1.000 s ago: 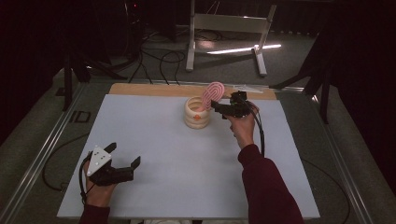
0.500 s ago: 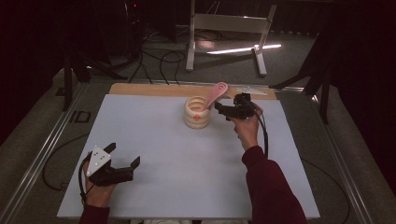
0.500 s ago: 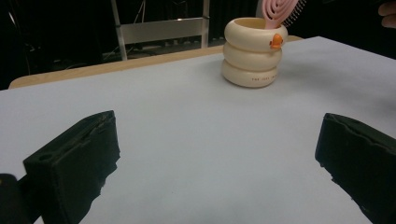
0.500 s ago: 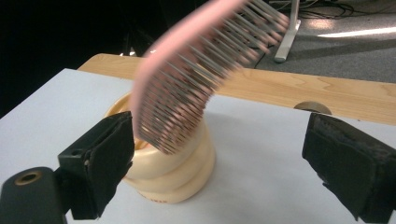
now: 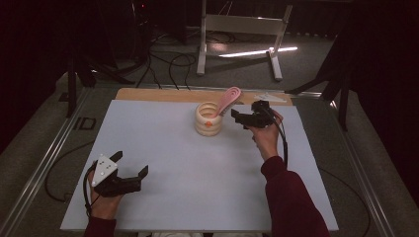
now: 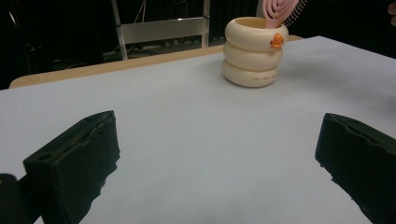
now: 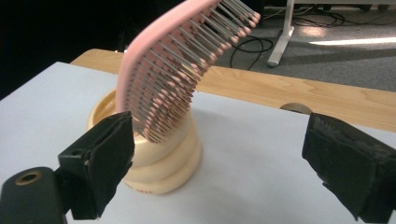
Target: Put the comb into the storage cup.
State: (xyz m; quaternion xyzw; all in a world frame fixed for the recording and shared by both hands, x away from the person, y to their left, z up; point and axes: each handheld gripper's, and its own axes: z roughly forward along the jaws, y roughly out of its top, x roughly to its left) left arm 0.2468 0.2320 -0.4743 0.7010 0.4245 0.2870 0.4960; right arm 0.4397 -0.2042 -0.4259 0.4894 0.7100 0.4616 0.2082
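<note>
A cream ringed cup (image 5: 208, 119) stands at the far middle of the white table, with a small orange mark on its rim (image 6: 277, 41). A pink hairbrush (image 5: 229, 98) stands in it handle down and leans right, bristles facing my right gripper (image 7: 175, 70). My right gripper (image 5: 243, 118) is open just right of the cup, jaws wide and empty, the brush head (image 7: 187, 60) above its left jaw. My left gripper (image 5: 129, 166) rests open and empty near the front left edge, pointing toward the cup (image 6: 253, 51).
A wooden board (image 5: 163, 95) runs along the table's far edge, with a small pale flat object (image 5: 269, 97) on it at the right. Cables and a white metal stand (image 5: 237, 29) are on the floor beyond. Metal rails border the table (image 5: 148, 148).
The brush has gone from the right gripper into the cup, where it now leans right. The right gripper has opened and drawn back slightly to the right. The left gripper has not moved.
</note>
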